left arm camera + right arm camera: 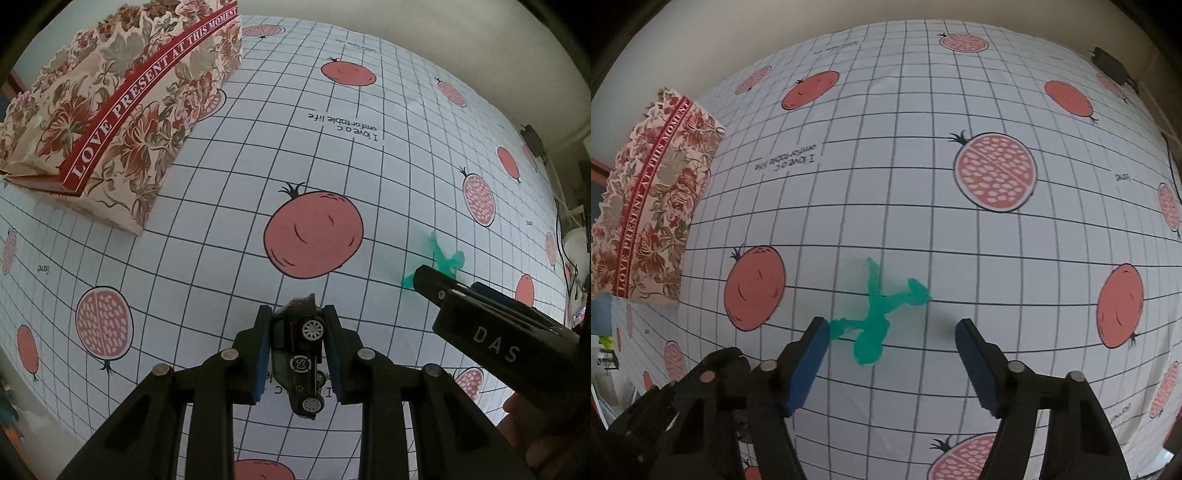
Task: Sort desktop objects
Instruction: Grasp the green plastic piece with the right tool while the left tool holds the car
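black toy car (301, 354) between left hand-held gripper (297, 314) pads (260, 354)

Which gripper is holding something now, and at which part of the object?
The left gripper holds a black toy car, clamped across its roof and underside. The right gripper is open, holding nothing, near the green toy.

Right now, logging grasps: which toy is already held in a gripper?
The black toy car, clamped in the left gripper. The green figure lies free before the open right gripper.

A home: pomegranate-print tablecloth (229, 206), floral box (110, 110).
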Demonstrator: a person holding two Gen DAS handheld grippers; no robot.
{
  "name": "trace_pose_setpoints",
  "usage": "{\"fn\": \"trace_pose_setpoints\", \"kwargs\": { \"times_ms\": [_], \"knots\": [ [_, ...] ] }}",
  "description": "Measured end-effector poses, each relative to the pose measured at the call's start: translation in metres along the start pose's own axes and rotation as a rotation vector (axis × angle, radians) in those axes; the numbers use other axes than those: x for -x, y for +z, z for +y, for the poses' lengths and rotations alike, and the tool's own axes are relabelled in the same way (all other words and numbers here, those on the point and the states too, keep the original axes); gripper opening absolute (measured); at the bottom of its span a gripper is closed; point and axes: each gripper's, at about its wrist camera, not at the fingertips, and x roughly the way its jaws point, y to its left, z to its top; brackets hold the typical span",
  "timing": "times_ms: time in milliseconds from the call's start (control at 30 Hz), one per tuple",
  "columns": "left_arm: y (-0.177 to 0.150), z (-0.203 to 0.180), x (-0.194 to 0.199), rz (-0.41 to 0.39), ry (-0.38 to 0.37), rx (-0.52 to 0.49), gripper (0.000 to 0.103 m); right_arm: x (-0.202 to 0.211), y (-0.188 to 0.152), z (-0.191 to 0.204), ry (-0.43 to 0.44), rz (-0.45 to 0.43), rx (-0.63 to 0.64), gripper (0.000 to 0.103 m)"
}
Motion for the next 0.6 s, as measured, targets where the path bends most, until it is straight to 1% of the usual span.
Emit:
{"fn": "trace_pose_setpoints", "kwargs": {
  "times_ms": [67,100,200,300,333,367,400,467,533,600],
  "knots": [
    [0.002,0.005,0.001,0.0,-0.003,0.004,0.028,0.0,-0.001,0.003,0.007,-0.008,-0.006,0.066],
    [-0.012,0.018,0.007,0.0,-0.005,0.005,0.028,0.0,-0.001,0.004,0.016,-0.01,-0.011,0.062],
    [-0.02,0.02,0.006,0.002,-0.008,0.01,0.028,0.0,-0.001,0.006,0.052,-0.017,-0.046,0.051],
    [-0.029,0.02,0.005,0.002,-0.013,0.014,0.028,0.0,0.0,0.004,0.077,-0.02,-0.073,0.044],
    [-0.035,0.023,0.007,0.001,-0.014,0.015,0.028,0.0,0.0,0.004,0.103,-0.018,-0.082,0.038],
    [-0.039,0.026,0.007,0.001,-0.015,0.014,0.028,0.0,0.002,0.002,0.124,-0.014,-0.094,0.035],
    [-0.035,0.019,0.006,0.002,-0.016,0.015,0.028,0.0,0.008,0.001,0.124,-0.016,-0.102,0.035],
    [-0.032,0.01,0.006,0.003,-0.015,0.015,0.028,0.0,0.009,0.002,0.131,-0.021,-0.109,0.034],
    [-0.032,0.008,0.008,0.004,-0.015,0.014,0.028,0.001,0.007,0.001,0.134,-0.032,-0.121,0.03],
    [-0.033,0.003,0.012,0.004,-0.014,0.015,0.028,0.003,0.007,-0.003,0.13,-0.049,-0.126,0.028]
  ]
}}
